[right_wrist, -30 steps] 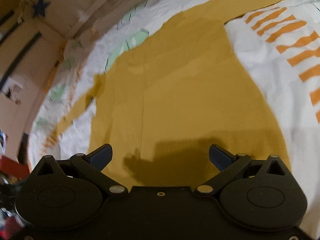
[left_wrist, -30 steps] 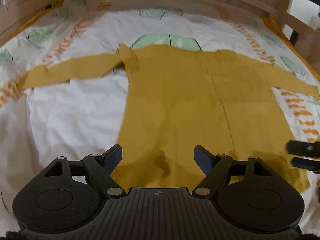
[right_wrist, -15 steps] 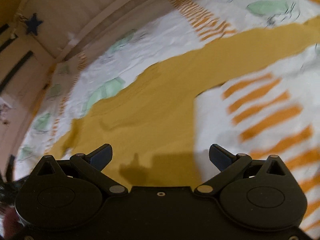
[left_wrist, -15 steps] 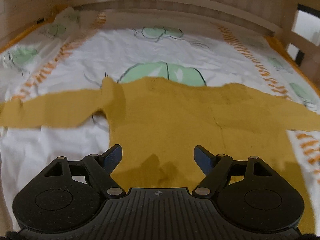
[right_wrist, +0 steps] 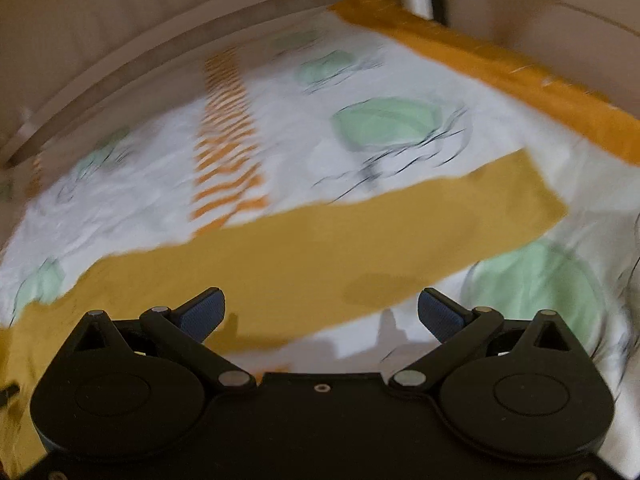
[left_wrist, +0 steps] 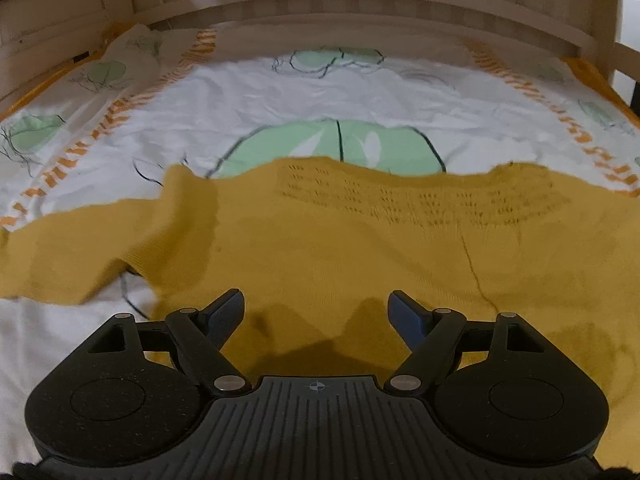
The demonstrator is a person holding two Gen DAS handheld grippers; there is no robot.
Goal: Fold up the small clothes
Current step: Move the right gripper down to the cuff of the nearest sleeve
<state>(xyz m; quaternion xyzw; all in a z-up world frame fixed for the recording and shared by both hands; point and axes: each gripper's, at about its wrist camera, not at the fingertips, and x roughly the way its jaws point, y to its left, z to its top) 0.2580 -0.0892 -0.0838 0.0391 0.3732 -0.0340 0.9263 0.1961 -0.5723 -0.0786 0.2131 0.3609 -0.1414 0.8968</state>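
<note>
A mustard-yellow knit sweater (left_wrist: 360, 248) lies flat on the bed, neckline toward the headboard. Its left sleeve (left_wrist: 68, 256) stretches out to the left, with a fold of cloth at the shoulder. My left gripper (left_wrist: 316, 310) is open and empty, low over the sweater's upper body. In the right wrist view the right sleeve (right_wrist: 360, 240) runs diagonally to its cuff at the right. My right gripper (right_wrist: 320, 312) is open and empty, just above the sleeve's lower edge.
The bed sheet (left_wrist: 280, 100) is white with green shapes and orange stripes. A wooden bed rail (left_wrist: 360, 4) curves along the far side. An orange border (right_wrist: 500, 76) edges the sheet at the right, beside the bed frame.
Both grippers have moved forward along the sweater toward its top. The left now looks at the neckline; the right has swung right from the body onto the right sleeve. Both stayed open.
</note>
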